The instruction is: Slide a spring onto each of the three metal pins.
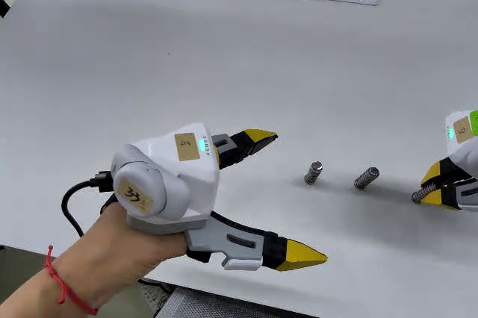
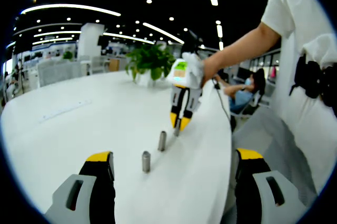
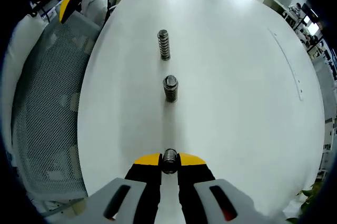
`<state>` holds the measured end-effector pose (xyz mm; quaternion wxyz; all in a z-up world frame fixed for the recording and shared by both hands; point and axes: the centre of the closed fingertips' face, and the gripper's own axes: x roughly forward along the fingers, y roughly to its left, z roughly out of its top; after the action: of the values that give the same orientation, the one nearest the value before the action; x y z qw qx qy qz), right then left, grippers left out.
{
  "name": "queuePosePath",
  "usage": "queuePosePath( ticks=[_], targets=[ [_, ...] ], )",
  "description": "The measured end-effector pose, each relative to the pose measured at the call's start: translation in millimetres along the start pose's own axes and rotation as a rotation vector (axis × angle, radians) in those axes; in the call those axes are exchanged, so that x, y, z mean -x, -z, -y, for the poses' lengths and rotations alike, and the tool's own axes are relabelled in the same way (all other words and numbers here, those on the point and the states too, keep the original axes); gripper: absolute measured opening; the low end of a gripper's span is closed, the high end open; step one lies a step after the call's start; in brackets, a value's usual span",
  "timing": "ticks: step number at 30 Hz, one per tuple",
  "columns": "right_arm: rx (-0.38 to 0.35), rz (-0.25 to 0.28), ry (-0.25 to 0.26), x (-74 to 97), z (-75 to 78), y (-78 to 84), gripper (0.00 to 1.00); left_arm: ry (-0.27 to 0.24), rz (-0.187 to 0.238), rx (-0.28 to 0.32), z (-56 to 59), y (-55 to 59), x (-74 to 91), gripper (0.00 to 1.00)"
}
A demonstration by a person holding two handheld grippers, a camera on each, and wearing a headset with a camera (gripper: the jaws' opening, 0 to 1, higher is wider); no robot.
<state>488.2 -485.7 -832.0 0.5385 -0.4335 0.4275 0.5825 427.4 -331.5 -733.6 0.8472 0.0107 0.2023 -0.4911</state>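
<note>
Now the right gripper [image 3: 169, 161] pinches the held pin [image 3: 169, 155], spring-wrapped, at its tips
At its twelve o'clock in the right gripper view, the middle pin [image 3: 170, 88] and far pin [image 3: 164, 44] stand spring-wrapped on the white table [image 3: 237, 77]; in the head view the left gripper [image 1: 287, 197] hovers at nine o'clock, jaws spread wide

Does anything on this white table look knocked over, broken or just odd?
Nothing stands out. The near spring and the far spring stand upright in line on the table; the right gripper pinches a third spring; the left gripper hangs open, empty.
</note>
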Motion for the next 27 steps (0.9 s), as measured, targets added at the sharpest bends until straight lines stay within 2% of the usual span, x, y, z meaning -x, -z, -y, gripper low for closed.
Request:
queuePosePath(
  ticks=[13, 17, 19, 22, 27],
  targets=[
    [-0.013, 0.010, 0.007, -2.6, -2.8, -2.7, 0.13, -0.002, -0.006, 0.003, 0.5, 2.6, 1.3, 0.96],
    [-0.025, 0.029, 0.013, 2.1, -2.8, -5.1, 0.19, -0.003, -0.014, -0.001, 0.3, 4.6, 1.9, 0.96],
    [-0.042, 0.051, 0.019, 6.5, -1.5, -6.8, 0.21, -0.003, -0.017, -0.002, 0.3, 4.9, 2.2, 0.96],
    [-0.077, 0.103, 0.059, 22.0, 3.3, -10.7, 0.25, -0.005, -0.023, -0.010, -0.2, 5.1, 3.0, 0.97],
    [-0.225, 0.272, 0.126, 66.4, 7.3, -18.3, 0.29, -0.005, -0.040, -0.027, -0.9, 5.2, 4.2, 0.98]
  ],
)
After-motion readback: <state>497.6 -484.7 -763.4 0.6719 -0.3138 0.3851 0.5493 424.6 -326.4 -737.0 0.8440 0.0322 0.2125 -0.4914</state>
